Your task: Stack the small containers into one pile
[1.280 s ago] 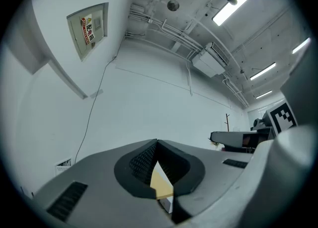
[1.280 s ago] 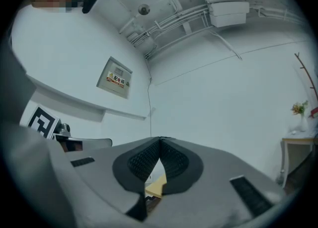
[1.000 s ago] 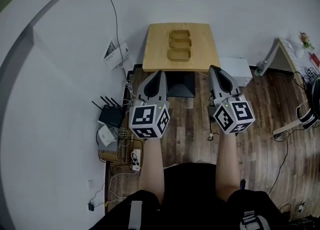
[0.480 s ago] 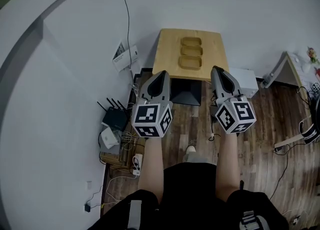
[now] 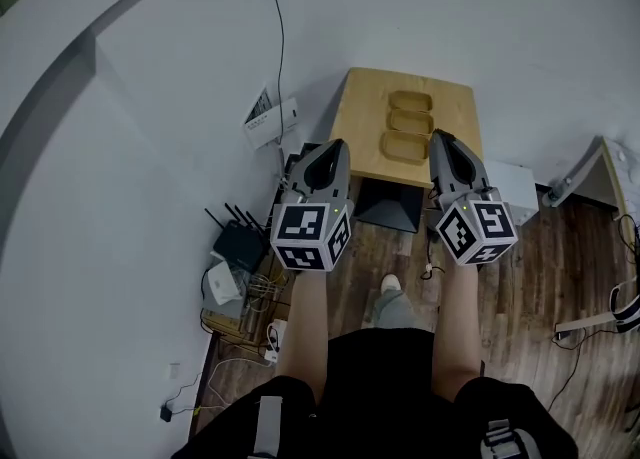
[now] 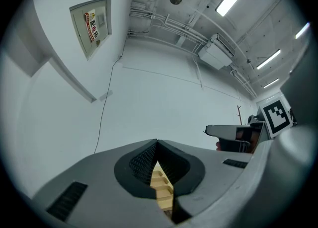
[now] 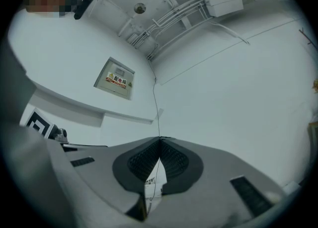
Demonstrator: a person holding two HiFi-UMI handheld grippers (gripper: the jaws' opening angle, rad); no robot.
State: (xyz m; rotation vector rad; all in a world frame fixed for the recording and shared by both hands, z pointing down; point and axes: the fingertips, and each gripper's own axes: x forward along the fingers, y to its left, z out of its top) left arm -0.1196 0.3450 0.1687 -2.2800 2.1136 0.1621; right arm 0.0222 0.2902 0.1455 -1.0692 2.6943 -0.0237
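A white wall [image 5: 140,107] fills the left and far side of the head view, and a dark wood-plank floor [image 5: 545,277] lies to the right. A small square light-wood table [image 5: 365,122] stands against the wall at the far side.

The left gripper [image 5: 334,145] and the right gripper [image 5: 440,135] are held side by side over the table's near edge, well apart from each other. Each has its jaw tips pressed together and nothing in its grip.

Three shallow tan wooden containers [image 5: 410,122] lie unstacked in a single row on the table, running far to near, between the two gripper tips and closer to the right one. A black router with antennas [image 5: 238,244] sits on the floor at the left.
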